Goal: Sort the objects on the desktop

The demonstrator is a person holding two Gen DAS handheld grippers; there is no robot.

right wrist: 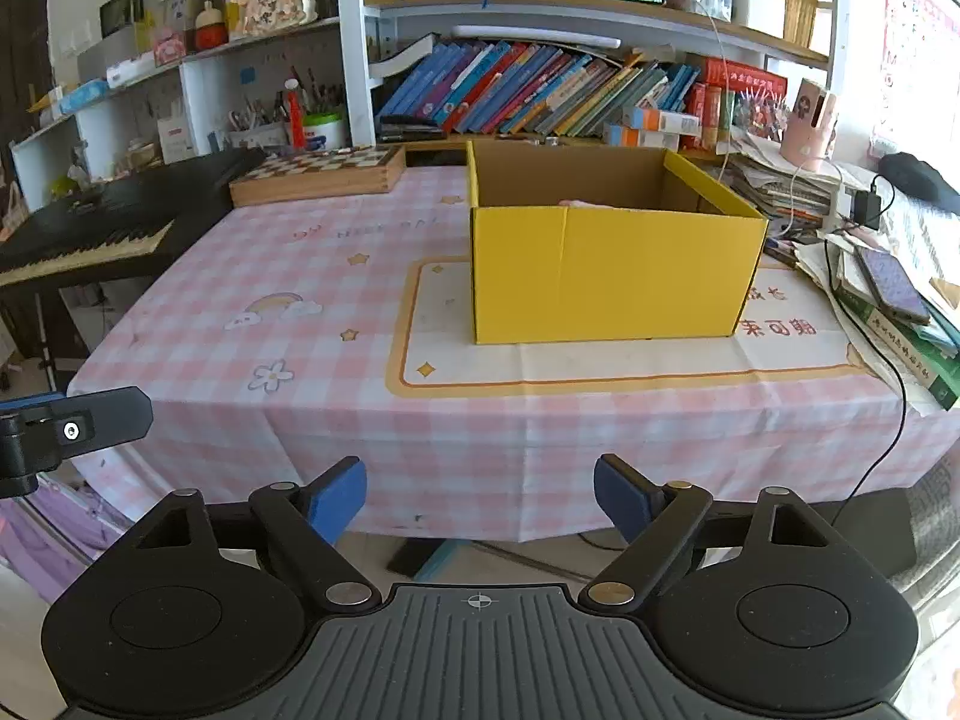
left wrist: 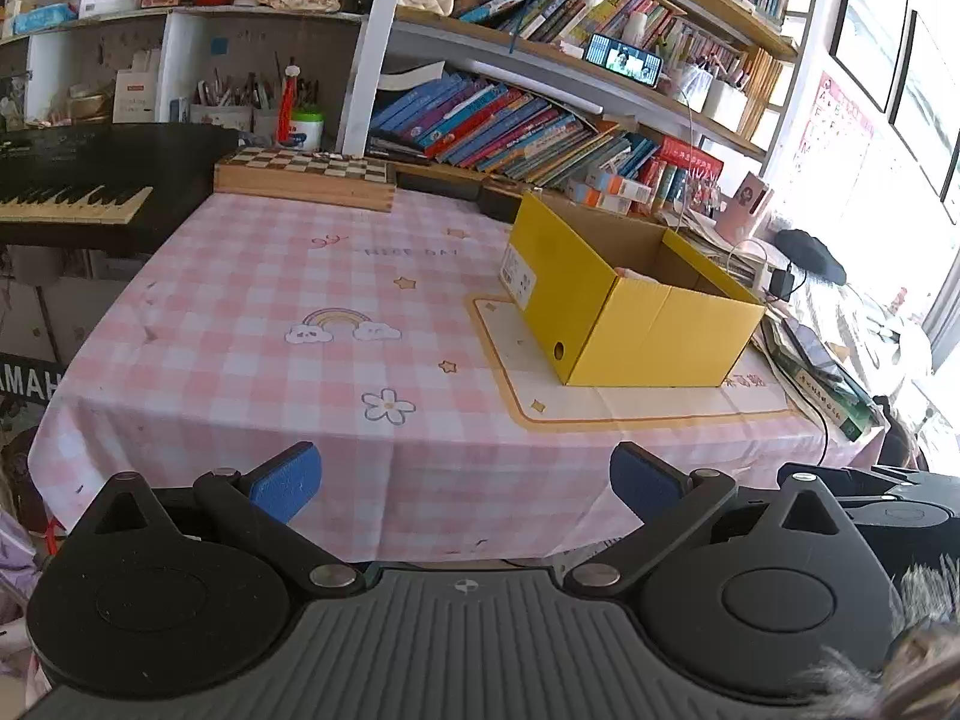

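An open yellow cardboard box point(left wrist: 624, 324) point(right wrist: 606, 276) stands on a cream mat on the pink checked tablecloth point(left wrist: 270, 276) point(right wrist: 288, 324). A bit of something pink point(right wrist: 585, 203) peeks over its near wall; the rest of the inside is hidden. My left gripper point(left wrist: 465, 483) hangs open at the table's front edge with nothing between its blue pads. My right gripper point(right wrist: 480, 501) is also open and empty, in front of the table edge and short of the box. The left gripper's tip point(right wrist: 78, 420) shows at the left of the right wrist view.
A wooden chessboard box point(left wrist: 306, 177) point(right wrist: 321, 171) lies at the back of the table. A black keyboard point(left wrist: 72, 192) point(right wrist: 90, 234) stands to the left. Bookshelves point(right wrist: 540, 90) run behind. Stacked books, a phone and cables point(right wrist: 888, 288) crowd the right edge.
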